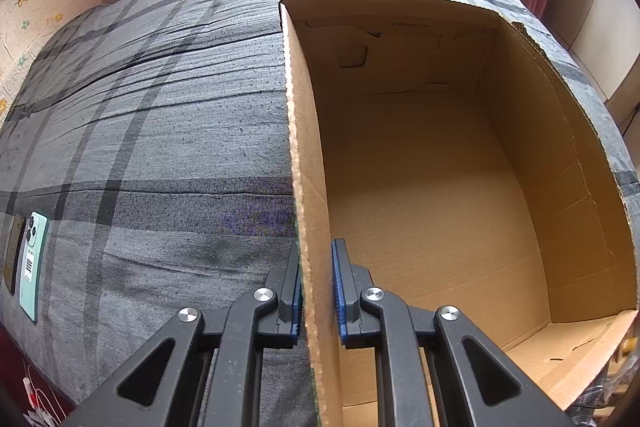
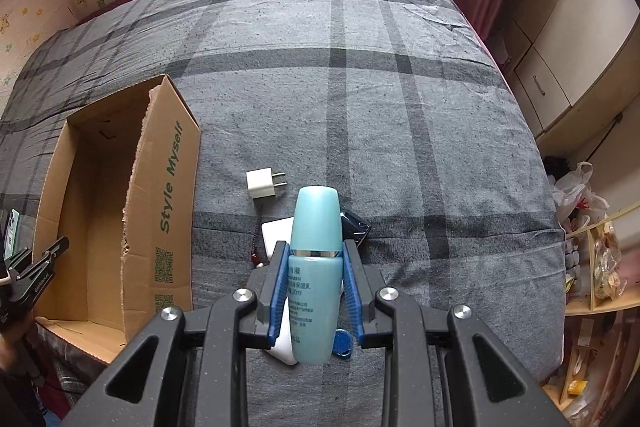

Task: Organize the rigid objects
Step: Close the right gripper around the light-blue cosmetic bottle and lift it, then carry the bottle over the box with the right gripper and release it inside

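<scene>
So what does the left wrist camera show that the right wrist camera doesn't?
Only the left wrist view shows the left gripper clamped on the cardboard box wall, and the box's bare floor. Only the right wrist view shows the right gripper holding a blue lotion bottle, with a white plug adapter, a white flat item and a blue key fob on the bed. Both show the box, the grey plaid bedsheet and a green phone.

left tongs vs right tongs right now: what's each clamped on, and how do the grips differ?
The left tongs pinch the thin side wall of the open cardboard box, one pad inside and one outside; the right tongs grip the body of a blue bottle.
The left tongs are nearly fully shut on cardboard; the right tongs stand wider around the rounded bottle.
The box rests on the grey plaid bedspread; the bottle is lifted clear of it.
Both have blue ribbed pads and point steeply down.
</scene>
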Demonstrator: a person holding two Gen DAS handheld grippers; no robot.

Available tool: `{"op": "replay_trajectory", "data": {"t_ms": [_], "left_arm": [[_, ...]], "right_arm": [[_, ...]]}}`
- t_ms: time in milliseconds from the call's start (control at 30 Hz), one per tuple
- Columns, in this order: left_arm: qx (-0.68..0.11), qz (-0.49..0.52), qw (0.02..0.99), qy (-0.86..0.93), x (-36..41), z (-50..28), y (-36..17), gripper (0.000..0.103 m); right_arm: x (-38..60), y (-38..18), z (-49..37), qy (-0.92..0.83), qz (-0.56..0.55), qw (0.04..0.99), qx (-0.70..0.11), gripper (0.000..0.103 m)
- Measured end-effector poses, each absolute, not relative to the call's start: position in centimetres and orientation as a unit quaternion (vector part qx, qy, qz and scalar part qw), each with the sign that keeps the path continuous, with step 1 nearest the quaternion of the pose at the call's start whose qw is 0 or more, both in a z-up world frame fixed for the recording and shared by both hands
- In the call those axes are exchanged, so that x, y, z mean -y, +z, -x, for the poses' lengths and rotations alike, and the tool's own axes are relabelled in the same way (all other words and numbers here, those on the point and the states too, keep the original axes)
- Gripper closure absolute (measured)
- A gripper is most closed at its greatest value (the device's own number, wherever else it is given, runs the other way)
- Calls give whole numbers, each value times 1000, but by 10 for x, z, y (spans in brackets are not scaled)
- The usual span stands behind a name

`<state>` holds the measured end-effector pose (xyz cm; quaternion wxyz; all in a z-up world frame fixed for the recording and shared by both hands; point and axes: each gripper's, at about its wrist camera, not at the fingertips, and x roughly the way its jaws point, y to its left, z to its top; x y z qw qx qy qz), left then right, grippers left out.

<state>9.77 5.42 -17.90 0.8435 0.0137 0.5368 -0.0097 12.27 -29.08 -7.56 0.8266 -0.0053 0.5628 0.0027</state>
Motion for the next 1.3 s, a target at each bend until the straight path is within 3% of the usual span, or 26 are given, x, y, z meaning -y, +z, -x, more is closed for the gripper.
{"op": "replay_trajectory", "data": {"t_ms": [667, 1300], "left_arm": [[-538, -14, 843, -8, -53, -98, -179, 89], [-539, -10, 842, -9, -54, -99, -179, 89]], "right_arm": [[181, -47, -143, 97, 40, 834, -542, 76], [78, -105, -153, 178, 27, 796, -578, 76]]}}
